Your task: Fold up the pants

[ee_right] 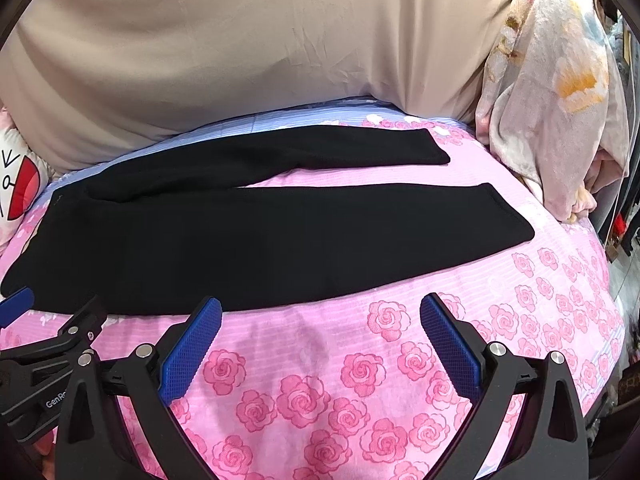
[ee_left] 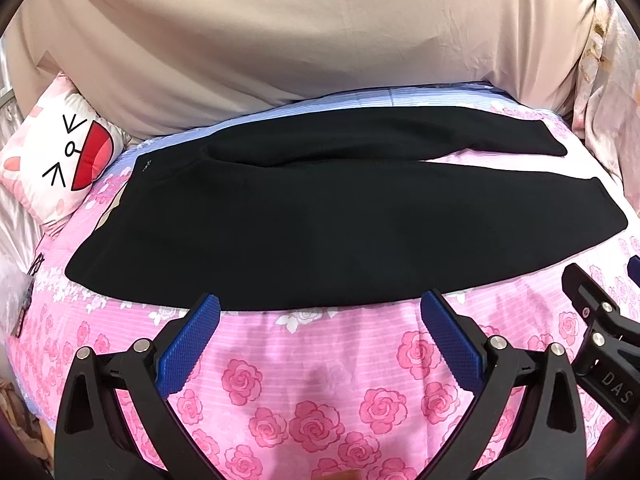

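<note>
Pants [ee_left: 320, 220]: matt black knit cloth, soft-looking. Rose-print bedsheet [ee_left: 320, 400]: thin woven cloth, faint stripes, slight sheen. Left gripper [ee_left: 320, 308] and right gripper [ee_right: 320, 308]: matt black plastic, blue knurled pads [ee_left: 190, 352], shiny metal pins.

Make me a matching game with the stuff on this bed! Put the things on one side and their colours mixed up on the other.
Things:
1. pants
2. bedsheet
3. cushion with the cartoon face
4. big blanket behind the pants

Colours:
A. beige
B. pink with roses
C. black
D. white with a red mouth

Pairs: 1-C, 2-B, 3-D, 4-A
</note>
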`<state>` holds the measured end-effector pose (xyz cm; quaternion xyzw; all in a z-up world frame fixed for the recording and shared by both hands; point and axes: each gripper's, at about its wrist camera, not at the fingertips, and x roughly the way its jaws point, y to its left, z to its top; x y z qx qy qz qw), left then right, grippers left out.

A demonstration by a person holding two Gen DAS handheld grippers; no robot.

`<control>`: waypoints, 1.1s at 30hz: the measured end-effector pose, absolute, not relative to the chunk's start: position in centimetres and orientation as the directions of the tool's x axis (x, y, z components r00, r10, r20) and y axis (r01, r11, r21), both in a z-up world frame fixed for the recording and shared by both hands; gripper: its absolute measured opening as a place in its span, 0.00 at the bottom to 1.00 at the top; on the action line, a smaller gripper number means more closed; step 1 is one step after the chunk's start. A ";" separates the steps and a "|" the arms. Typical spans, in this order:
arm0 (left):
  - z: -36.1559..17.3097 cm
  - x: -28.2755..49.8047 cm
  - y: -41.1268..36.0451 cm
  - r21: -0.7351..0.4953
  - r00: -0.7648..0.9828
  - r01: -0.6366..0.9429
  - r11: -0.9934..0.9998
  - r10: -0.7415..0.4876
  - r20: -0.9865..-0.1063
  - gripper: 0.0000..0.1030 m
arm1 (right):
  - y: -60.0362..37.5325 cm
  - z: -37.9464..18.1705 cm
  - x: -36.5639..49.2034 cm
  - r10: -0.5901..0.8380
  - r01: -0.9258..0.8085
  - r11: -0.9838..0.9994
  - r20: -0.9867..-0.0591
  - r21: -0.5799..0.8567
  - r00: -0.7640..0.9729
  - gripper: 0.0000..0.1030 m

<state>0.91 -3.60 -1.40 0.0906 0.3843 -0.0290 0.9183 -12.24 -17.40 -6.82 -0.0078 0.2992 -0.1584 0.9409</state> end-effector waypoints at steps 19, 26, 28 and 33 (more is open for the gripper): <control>-1.5 1.1 -4.0 0.154 0.704 0.114 0.982 0.029 -0.710 0.95 | -18.1 -7.3 -11.9 -0.297 0.296 0.950 -0.575 -0.098 0.762 0.95; -1.7 1.3 -3.5 0.161 0.705 0.118 0.980 0.032 -0.708 0.95 | -18.2 -7.9 -11.6 -0.296 0.293 0.951 -0.584 -0.103 0.756 0.95; -1.9 1.6 -3.6 0.174 0.698 0.124 0.977 0.039 -0.715 0.95 | -18.4 -8.2 -11.4 -0.295 0.293 0.951 -0.593 -0.102 0.749 0.95; -2.3 2.2 -3.2 0.171 0.700 0.133 0.976 0.030 -0.713 0.95 | -19.1 -8.4 -10.6 -0.296 0.307 0.947 -0.608 -0.089 0.736 0.95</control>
